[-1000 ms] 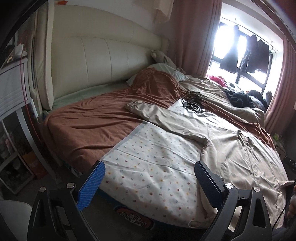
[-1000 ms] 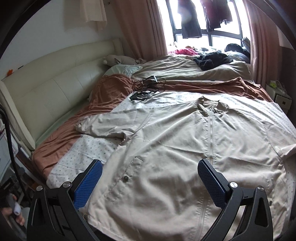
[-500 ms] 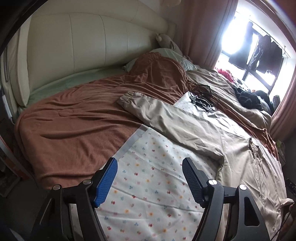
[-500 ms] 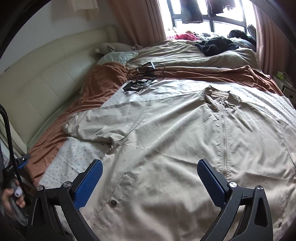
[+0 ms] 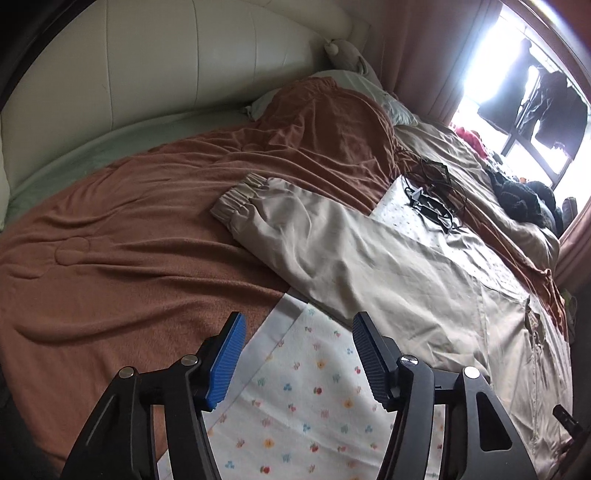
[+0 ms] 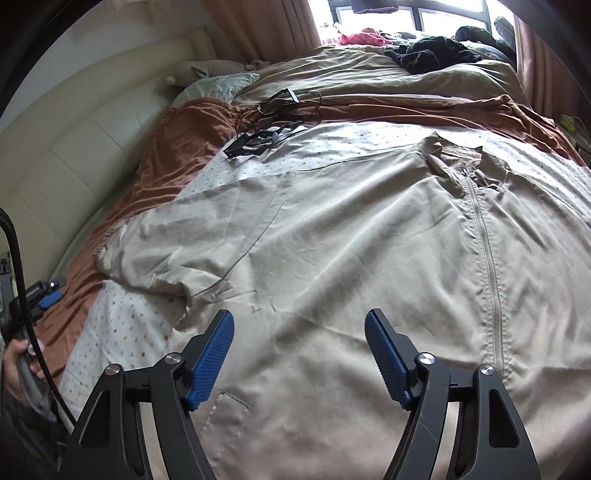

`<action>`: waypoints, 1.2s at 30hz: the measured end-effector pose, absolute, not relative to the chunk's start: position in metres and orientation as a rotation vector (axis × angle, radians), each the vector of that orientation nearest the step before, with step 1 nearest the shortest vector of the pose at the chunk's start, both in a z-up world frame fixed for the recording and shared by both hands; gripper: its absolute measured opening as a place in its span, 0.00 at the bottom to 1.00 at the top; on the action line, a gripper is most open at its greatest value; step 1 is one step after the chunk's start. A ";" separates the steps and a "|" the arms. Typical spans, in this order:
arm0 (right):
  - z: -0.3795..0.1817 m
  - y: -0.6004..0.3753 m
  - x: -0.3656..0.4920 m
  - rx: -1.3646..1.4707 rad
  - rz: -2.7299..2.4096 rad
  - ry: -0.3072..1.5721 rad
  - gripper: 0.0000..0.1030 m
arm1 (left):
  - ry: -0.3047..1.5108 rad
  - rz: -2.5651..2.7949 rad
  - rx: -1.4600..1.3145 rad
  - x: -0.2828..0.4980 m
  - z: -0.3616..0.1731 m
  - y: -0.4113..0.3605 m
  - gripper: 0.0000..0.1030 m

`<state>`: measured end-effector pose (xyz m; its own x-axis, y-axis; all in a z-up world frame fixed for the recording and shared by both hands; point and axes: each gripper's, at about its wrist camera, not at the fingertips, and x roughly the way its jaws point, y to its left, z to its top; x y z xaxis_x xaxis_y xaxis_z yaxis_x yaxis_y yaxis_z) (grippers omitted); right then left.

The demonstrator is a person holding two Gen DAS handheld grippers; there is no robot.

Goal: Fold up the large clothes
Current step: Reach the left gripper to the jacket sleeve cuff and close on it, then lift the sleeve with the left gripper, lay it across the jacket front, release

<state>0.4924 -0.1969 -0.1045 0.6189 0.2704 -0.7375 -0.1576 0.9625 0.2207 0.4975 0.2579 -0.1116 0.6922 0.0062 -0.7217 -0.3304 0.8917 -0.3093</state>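
Closing since before, both grippers' fingers point(image 5: 229, 354) hover above the jacket point(image 6: 332, 240).

A cream padded headboard point(image 5: 155, 70) backs the bed, with a rust-brown blanket point(image 5: 122, 236) spread just below it and, well beyond it, a bright window point(image 6: 402, 14) flanked by pink curtains point(image 6: 258, 26).

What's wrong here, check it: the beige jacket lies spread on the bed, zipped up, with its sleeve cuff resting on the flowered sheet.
The cuff is the mistake. The jacket does lie spread on the bed, zipped up, but its sleeve cuff rests on the brown blanket, not on the flowered sheet. The left wrist view shows it.
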 end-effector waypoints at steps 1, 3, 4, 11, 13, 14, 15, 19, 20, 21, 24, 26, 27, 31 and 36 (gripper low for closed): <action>-0.108 -0.196 0.497 0.133 0.249 0.874 0.54 | 0.800 0.187 -0.453 0.506 -0.117 0.260 0.56; -0.116 -0.195 0.507 0.129 0.237 0.882 0.43 | 0.823 0.181 -0.465 0.524 -0.128 0.263 0.55; -0.122 -0.195 0.513 0.130 0.229 0.894 0.40 | 0.834 0.183 -0.474 0.532 -0.134 0.264 0.54; -0.150 -0.192 0.538 0.175 0.250 0.958 0.24 | 0.908 0.207 -0.570 0.579 -0.177 0.282 0.51; -0.154 -0.187 0.544 0.187 0.271 0.965 0.13 | 0.914 0.211 -0.595 0.590 -0.185 0.289 0.36; -0.156 -0.184 0.546 0.198 0.286 0.971 0.13 | 0.925 0.218 -0.609 0.595 -0.189 0.293 0.24; -0.157 -0.181 0.549 0.211 0.300 0.977 0.13 | 0.923 0.227 -0.628 0.597 -0.191 0.298 0.19; -0.158 -0.166 0.555 0.247 0.359 0.977 0.13 | 0.879 0.226 -0.626 0.600 -0.183 0.303 0.04; -0.158 -0.160 0.557 0.251 0.375 0.979 0.13 | 0.863 0.222 -0.609 0.599 -0.177 0.301 0.04; -0.159 -0.155 0.559 0.260 0.392 0.981 0.12 | 0.845 0.218 -0.588 0.597 -0.168 0.299 0.04; -0.167 -0.140 0.567 0.311 0.438 0.998 0.11 | 0.790 0.196 -0.548 0.593 -0.143 0.291 0.03; -0.176 -0.131 0.572 0.344 0.442 1.034 0.11 | 0.763 0.177 -0.534 0.589 -0.124 0.286 0.03; -0.180 -0.127 0.575 0.366 0.450 1.046 0.09 | 0.752 0.166 -0.526 0.587 -0.114 0.282 0.03; -0.190 -0.110 0.585 0.478 0.516 1.075 0.09 | 0.712 0.127 -0.479 0.583 -0.067 0.264 0.02; -0.214 -0.078 0.586 0.479 0.589 1.178 0.09 | 0.678 0.084 -0.370 0.579 -0.008 0.223 0.03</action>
